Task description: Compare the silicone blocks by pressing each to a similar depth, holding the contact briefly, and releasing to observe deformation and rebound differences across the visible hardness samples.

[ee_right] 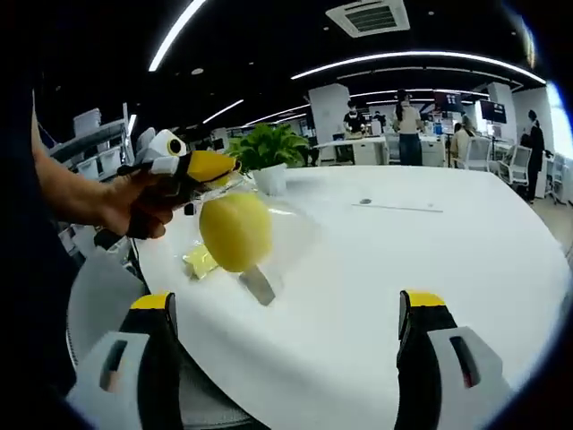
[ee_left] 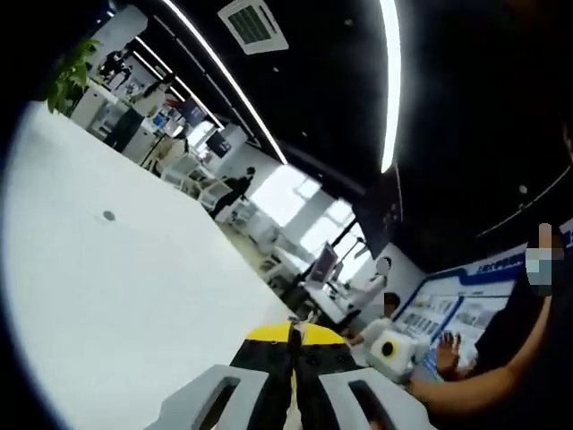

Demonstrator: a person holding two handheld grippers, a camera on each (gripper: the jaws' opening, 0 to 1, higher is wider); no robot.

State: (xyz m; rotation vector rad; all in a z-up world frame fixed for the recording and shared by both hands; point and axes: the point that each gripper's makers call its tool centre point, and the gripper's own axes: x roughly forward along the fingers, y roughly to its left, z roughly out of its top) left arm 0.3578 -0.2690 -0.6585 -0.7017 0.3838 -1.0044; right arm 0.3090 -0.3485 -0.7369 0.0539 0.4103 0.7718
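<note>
A round yellow silicone sample hangs inside a clear plastic bag just above the white table. My left gripper, held by a hand, pinches the bag's top with its yellow-tipped jaws. In the left gripper view the same gripper has its jaws pressed together. My right gripper is open wide, with its jaws on either side of the table's near part and short of the sample. A small yellow-green piece lies on the table behind the bag, and a grey strip shows below it.
A potted plant in a white pot stands at the table's far side. Desks, chairs and people fill the office behind. A person's arm reaches in at the lower right of the left gripper view, where the table runs tilted.
</note>
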